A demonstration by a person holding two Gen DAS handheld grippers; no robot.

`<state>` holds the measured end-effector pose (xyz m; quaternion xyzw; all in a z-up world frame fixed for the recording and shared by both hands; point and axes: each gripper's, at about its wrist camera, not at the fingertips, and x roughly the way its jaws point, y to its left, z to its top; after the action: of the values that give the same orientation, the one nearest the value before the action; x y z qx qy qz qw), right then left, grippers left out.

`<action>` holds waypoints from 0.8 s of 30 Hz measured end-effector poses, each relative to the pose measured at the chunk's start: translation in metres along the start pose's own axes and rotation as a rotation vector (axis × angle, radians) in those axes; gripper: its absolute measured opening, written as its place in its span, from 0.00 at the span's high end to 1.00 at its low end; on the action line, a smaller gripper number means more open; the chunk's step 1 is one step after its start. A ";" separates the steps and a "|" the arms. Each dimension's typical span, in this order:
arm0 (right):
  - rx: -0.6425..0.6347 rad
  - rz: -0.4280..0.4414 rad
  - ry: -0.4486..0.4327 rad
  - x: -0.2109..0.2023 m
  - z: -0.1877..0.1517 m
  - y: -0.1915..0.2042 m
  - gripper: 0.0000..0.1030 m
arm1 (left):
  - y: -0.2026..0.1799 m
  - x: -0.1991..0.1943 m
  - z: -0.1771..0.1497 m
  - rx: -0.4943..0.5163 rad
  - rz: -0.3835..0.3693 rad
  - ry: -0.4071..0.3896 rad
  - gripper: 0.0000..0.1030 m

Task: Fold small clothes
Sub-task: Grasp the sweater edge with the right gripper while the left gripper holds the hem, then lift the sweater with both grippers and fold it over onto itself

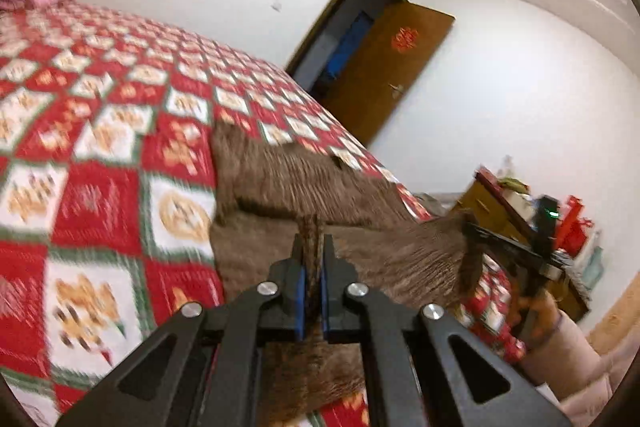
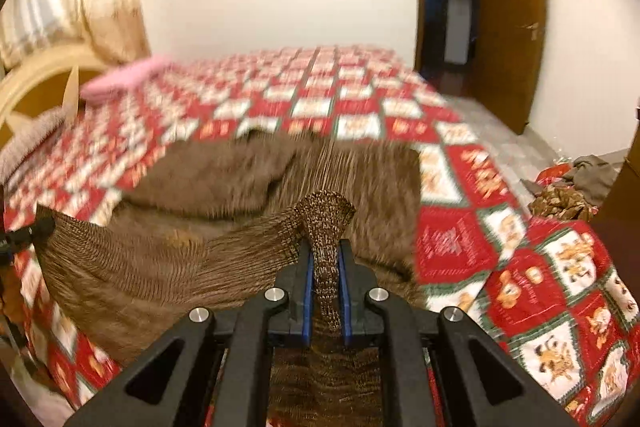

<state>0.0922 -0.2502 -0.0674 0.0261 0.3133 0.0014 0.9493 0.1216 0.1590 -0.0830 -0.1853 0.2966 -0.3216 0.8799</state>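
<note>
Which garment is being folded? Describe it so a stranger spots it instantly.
Find the bed with the red-and-white checked quilt. On its near part lies a brown ribbed knit garment, its front edge pinched by the left gripper and the right gripper. It is the only plain brown thing on the patterned quilt.

The brown knit garment (image 2: pixel 224 243) is coarse ribbed wool-like cloth, matt & a bit fuzzy, w/ a speckled weave where the right gripper (image 2: pixel 327 263) pinches it. Both grippers, incl. the left gripper (image 1: pixel 313 259), look like matt black plastic w/ shiny round metal bolts (image 2: pixel 274 294) and smooth blue pads on the fingers (image 2: pixel 307 279). The bed cover (image 1: pixel 100 155) is soft printed cloth in red, white & green, matt; the door (image 1: pixel 384 75) is brown wood w/ slight sheen & a metal handle, the wall (image 1: pixel 520 99) is smooth white paint.
</note>
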 end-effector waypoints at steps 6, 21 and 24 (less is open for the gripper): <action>0.023 -0.092 -0.089 -0.008 0.012 0.001 0.90 | -0.009 0.017 0.018 0.038 0.101 -0.030 0.95; 0.016 -0.144 -0.097 0.017 0.033 -0.003 0.90 | 0.018 0.067 0.049 -0.054 0.188 0.003 0.96; 0.015 -0.154 -0.096 0.030 0.042 -0.003 0.90 | 0.024 0.083 0.060 -0.060 0.190 0.010 0.96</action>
<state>0.1410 -0.2545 -0.0516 0.0089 0.2686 -0.0751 0.9603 0.2222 0.1281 -0.0833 -0.1810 0.3268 -0.2284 0.8990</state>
